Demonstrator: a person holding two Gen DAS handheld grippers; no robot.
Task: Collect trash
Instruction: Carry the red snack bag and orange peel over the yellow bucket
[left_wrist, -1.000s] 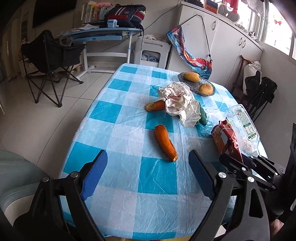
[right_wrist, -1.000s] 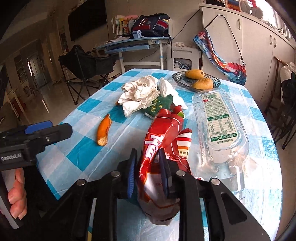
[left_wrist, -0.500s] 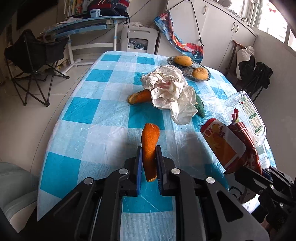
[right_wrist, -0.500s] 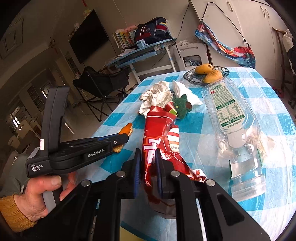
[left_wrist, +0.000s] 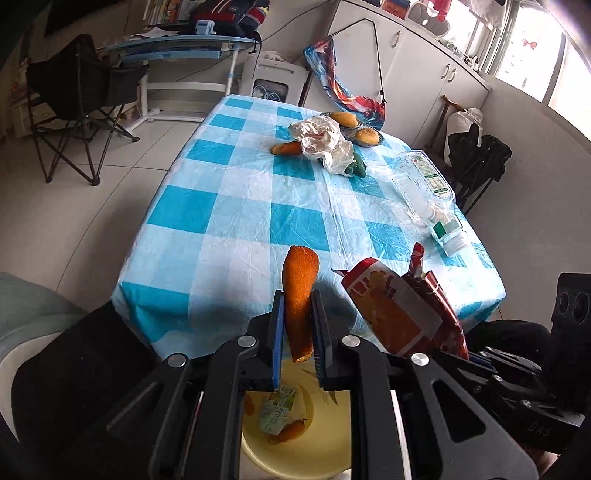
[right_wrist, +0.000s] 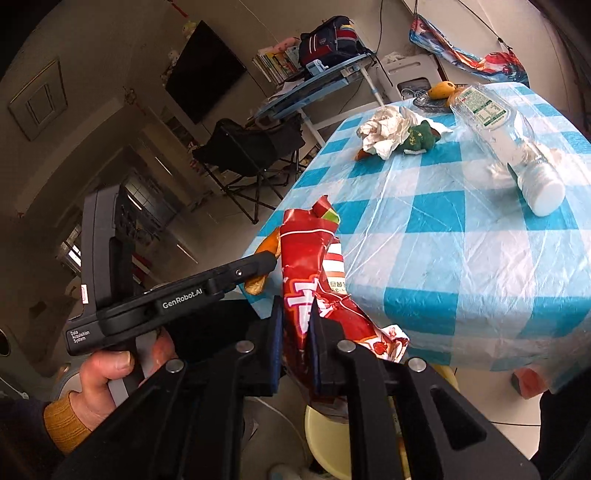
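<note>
An orange peel is clamped in the left gripper and a red snack bag in the right gripper, both held lower centre above the yellow bin, apparently for dropping in.

White lettering on the side of the black left gripper, which reaches in from the left of the right gripper's jaws, reads "GenRobot.AI". Farther back on its body, above the hand that holds it, small white print reads "Data Acquisition System". The red snack wrapper clamped between the jaws carries large white characters and a white panel of small print, both too crumpled to read. The green-and-white label on the clear plastic bottle, lying well ahead and right of the jaws, has print too small to make out.
</note>
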